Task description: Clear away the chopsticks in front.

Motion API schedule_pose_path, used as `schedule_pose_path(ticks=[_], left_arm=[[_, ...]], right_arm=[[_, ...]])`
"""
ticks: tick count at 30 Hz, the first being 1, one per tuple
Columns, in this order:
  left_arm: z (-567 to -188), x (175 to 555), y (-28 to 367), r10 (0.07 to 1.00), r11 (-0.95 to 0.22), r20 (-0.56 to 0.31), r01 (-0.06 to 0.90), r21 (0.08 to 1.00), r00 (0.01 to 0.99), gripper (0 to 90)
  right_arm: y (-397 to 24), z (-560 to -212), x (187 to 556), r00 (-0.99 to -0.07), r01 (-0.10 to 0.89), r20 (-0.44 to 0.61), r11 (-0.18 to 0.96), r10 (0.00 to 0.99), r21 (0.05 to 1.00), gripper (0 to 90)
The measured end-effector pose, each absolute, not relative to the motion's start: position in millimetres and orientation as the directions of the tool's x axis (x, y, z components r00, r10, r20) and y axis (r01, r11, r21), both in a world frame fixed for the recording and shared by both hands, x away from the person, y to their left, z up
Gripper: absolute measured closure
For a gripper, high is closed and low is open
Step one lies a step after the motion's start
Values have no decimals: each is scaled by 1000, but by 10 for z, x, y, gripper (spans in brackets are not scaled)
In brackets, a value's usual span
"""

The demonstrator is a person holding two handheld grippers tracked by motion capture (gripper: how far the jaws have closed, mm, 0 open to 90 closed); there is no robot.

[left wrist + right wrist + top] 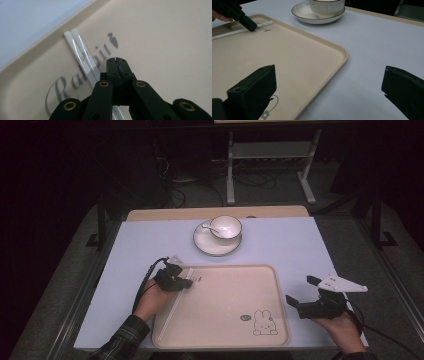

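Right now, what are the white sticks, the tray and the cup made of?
The white chopsticks look like glossy plastic or melamine: a bright glare streak runs along them. The beige tray looks like matte plastic, with a moulded raised rim and printed rabbit. The cup and saucer look like glazed ceramic: shiny white with thin dark rim lines.

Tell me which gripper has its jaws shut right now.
The left gripper, jaws shut over the white chopsticks on the tray; the right gripper stands wide open.
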State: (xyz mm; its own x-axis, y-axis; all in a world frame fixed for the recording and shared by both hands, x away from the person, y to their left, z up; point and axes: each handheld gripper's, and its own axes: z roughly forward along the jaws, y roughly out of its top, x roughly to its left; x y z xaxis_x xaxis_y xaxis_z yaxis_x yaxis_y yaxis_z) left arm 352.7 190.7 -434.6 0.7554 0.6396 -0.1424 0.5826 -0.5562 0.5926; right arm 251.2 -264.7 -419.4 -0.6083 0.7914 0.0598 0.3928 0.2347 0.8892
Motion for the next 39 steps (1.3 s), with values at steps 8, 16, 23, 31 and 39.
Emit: schedule_pose_path(ticks=[8,16,23,31,39], left_arm=[[-4348,3429,2136,662,-531,-156,605,593,733,894],[-4345,3407,2176,667,-530,-150,606,593,730,891],[-4287,3363,2177,655,-522,-157,593,613,739,872],[-4079,3118,2367,664,-467,-132,546,696,736,721],[-4048,2831,2661,705,-359,-133,512,780,697,395]], right_arm=[[-2626,-4186,2507,-609,390,54,239,791,889,0],[-2630,-4184,2497,-606,391,54,239,793,889,0],[-2625,-4180,2495,-608,387,51,240,792,890,0],[-2622,-4177,2490,-610,387,51,240,791,890,0],[-2616,-4173,2486,-612,382,50,240,789,892,0]])
